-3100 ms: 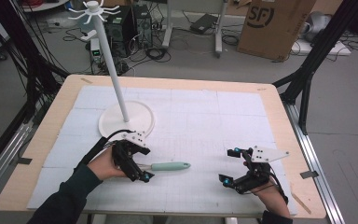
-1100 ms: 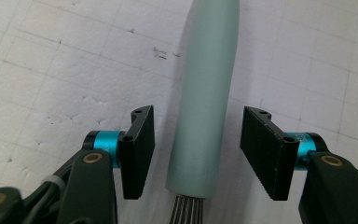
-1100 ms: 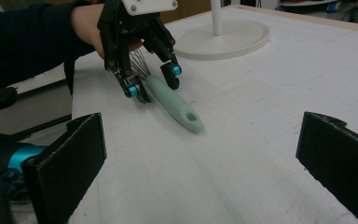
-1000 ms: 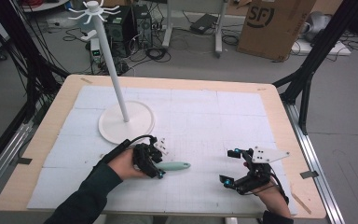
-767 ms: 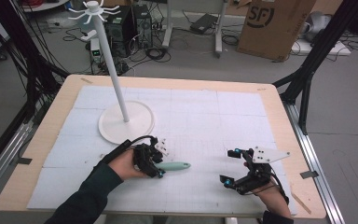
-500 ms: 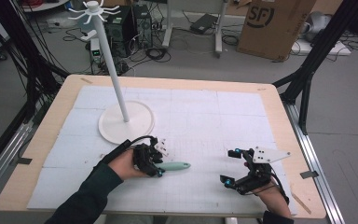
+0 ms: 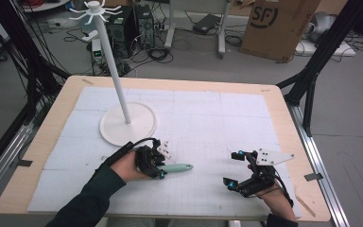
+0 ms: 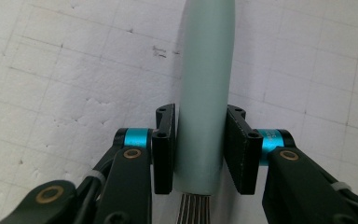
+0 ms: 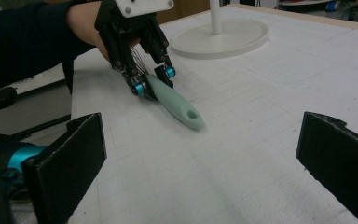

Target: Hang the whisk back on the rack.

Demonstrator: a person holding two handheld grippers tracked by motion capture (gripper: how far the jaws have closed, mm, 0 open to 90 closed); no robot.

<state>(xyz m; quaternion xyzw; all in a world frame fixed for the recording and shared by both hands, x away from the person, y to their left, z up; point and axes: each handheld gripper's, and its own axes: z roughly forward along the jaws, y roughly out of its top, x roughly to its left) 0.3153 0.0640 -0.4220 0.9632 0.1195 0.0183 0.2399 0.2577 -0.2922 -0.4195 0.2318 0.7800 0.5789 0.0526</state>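
Left gripper (image 7: 159, 169): it is closed on the whisk handle. In the left gripper view, the two black jaws press on both sides of the handle, near the end where the wires come out.
Whisk handle (image 8: 205, 93): it is pale green and smooth. It lies flat on the bench, a bit left of the middle and near the front edge. In the right gripper view, its free end has a small hole in it and points away from the left gripper.
Wires (image 8: 193, 210): thin metal wires stick out of the handle, just below the jaws. Only a short bit of them can be seen.
Right gripper (image 7: 238, 170): it is wide open and holds nothing. In the right gripper view, its two black jaws stand far apart. It sits low over the bench at the front right, well apart from the whisk handle.
White stand (image 7: 127, 124): it has a round flat base and a tall thin pole with little hooks on top. It stands upright on the bench, behind the left gripper.
Bench (image 7: 283, 113): it has a light wood rim, and a white sheet with thin grid lines covers its top.
Person: a hand in a dark sleeve (image 7: 92, 196) holds the left gripper.
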